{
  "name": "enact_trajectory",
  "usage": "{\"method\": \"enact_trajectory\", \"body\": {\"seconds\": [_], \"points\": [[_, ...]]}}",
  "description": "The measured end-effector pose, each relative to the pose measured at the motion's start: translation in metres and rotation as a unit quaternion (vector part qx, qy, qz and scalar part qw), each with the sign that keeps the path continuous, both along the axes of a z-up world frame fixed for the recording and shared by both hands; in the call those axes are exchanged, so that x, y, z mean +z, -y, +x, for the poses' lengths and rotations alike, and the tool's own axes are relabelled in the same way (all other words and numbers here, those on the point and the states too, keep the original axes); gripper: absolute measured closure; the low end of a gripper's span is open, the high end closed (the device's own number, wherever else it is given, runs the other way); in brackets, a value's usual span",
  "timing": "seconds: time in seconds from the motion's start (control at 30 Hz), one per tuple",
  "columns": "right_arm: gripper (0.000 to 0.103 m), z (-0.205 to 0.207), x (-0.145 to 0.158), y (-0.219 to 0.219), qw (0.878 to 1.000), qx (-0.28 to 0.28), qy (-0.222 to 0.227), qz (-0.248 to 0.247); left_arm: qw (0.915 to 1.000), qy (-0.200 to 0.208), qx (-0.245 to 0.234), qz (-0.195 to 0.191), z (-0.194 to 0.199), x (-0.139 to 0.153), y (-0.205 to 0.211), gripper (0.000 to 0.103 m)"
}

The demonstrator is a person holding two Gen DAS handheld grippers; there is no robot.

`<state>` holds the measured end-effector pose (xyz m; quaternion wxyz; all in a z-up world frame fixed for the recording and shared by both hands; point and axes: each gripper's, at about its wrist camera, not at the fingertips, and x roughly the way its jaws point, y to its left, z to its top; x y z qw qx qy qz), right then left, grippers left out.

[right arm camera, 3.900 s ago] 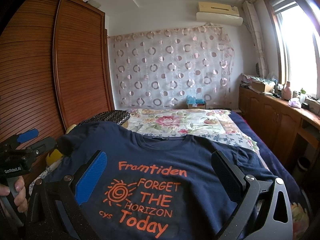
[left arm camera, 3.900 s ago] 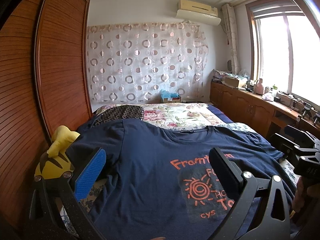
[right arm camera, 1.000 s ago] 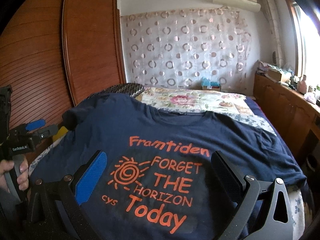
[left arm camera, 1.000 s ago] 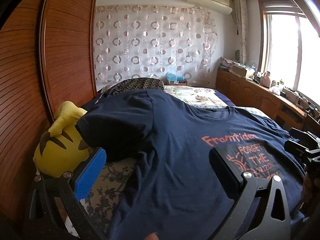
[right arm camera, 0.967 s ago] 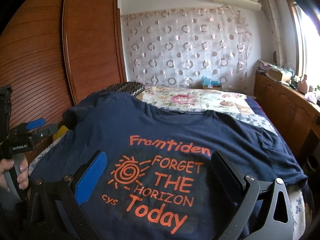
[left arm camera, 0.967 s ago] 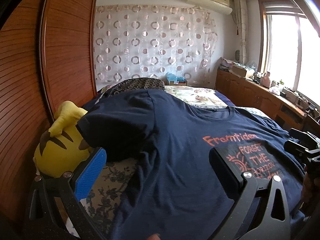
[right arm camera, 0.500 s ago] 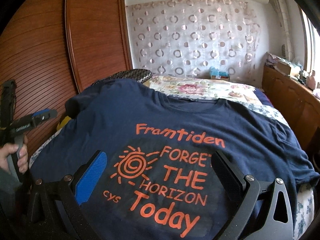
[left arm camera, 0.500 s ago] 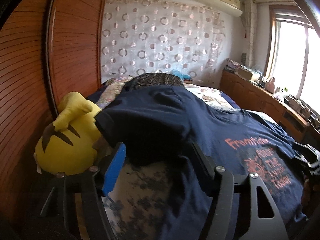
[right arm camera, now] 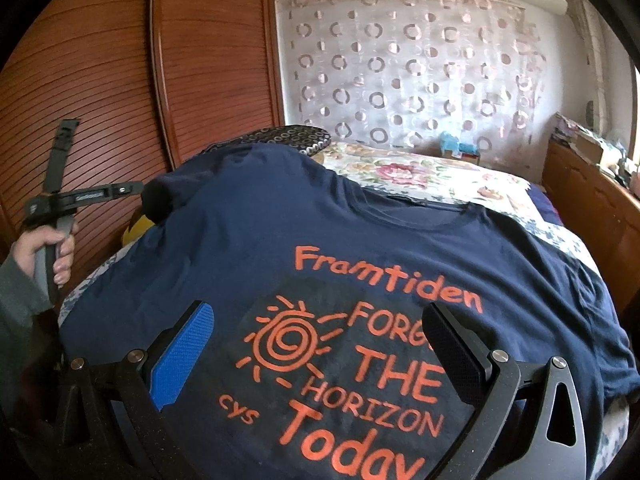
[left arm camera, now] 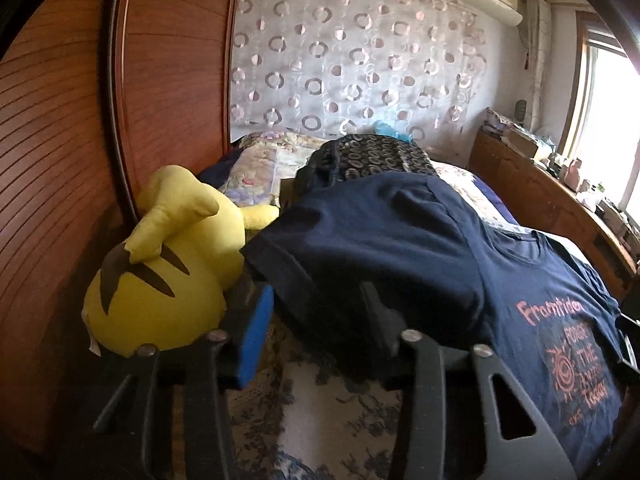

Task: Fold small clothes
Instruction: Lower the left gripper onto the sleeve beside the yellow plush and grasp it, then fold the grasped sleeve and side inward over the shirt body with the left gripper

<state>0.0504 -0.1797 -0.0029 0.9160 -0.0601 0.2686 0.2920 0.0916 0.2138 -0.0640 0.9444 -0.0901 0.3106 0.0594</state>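
A navy T-shirt (right arm camera: 360, 240) with orange print lies spread on the bed. In the left wrist view its left sleeve (left arm camera: 360, 248) hangs over the bed's left side. My left gripper (left arm camera: 316, 312) has its jaws narrowed around the sleeve's lower edge, with a gap still between them. It shows in the right wrist view (right arm camera: 104, 194) at the sleeve. My right gripper (right arm camera: 316, 344) is wide open and empty, hovering over the shirt's printed chest.
A yellow plush toy (left arm camera: 160, 272) lies by the wooden wardrobe (left arm camera: 60, 160) at the bed's left. A dark patterned cushion (left arm camera: 372, 156) sits behind the sleeve. A wooden cabinet (left arm camera: 540, 192) runs along the right under the window.
My left gripper moved left and forward to the sleeve, and its jaws narrowed around the sleeve edge. My right gripper moved closer over the print, still open.
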Motion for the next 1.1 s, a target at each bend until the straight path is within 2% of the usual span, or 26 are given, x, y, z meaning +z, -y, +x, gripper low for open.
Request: {"method": "enact_trajectory", "body": {"seconds": [0.13, 0.2, 0.4, 0.57, 0.63, 0.67, 0.7, 0.87, 1.1], "points": [[0.000, 0.001, -0.002, -0.004, 1.000, 0.007, 0.000, -0.005, 0.9999, -0.008, 0.007, -0.010, 0.010, -0.006, -0.008, 0.060], [0.000, 0.000, -0.004, -0.004, 1.000, 0.010, 0.000, -0.007, 0.9998, -0.013, 0.003, -0.014, 0.014, -0.010, -0.011, 0.068], [0.000, 0.002, -0.006, -0.004, 1.000, 0.011, -0.004, -0.009, 0.9998, -0.017, -0.002, -0.004, 0.015, -0.012, -0.010, 0.081], [0.000, 0.002, -0.005, -0.006, 1.000, 0.005, -0.007, -0.007, 0.9997, -0.024, -0.003, -0.009, 0.020, -0.016, -0.013, 0.081], [0.000, 0.001, -0.005, -0.006, 1.000, 0.004, -0.008, -0.007, 0.9995, -0.027, -0.006, -0.014, 0.023, -0.018, -0.015, 0.088], [0.000, 0.001, -0.005, -0.006, 1.000, 0.004, -0.008, -0.006, 0.9995, -0.026, -0.006, -0.015, 0.023, -0.018, -0.015, 0.096], [0.000, 0.000, -0.005, -0.006, 1.000, 0.004, -0.007, -0.006, 0.9997, -0.024, -0.002, -0.011, 0.022, -0.017, -0.015, 0.099], [0.000, -0.002, -0.004, -0.005, 1.000, 0.001, -0.006, -0.005, 0.9999, -0.002, 0.000, -0.017, 0.010, -0.002, -0.010, 0.101], [0.000, -0.005, -0.008, 0.001, 1.000, -0.002, -0.008, 0.000, 0.9987, 0.043, -0.029, 0.004, -0.001, 0.037, 0.014, 0.101]]}}
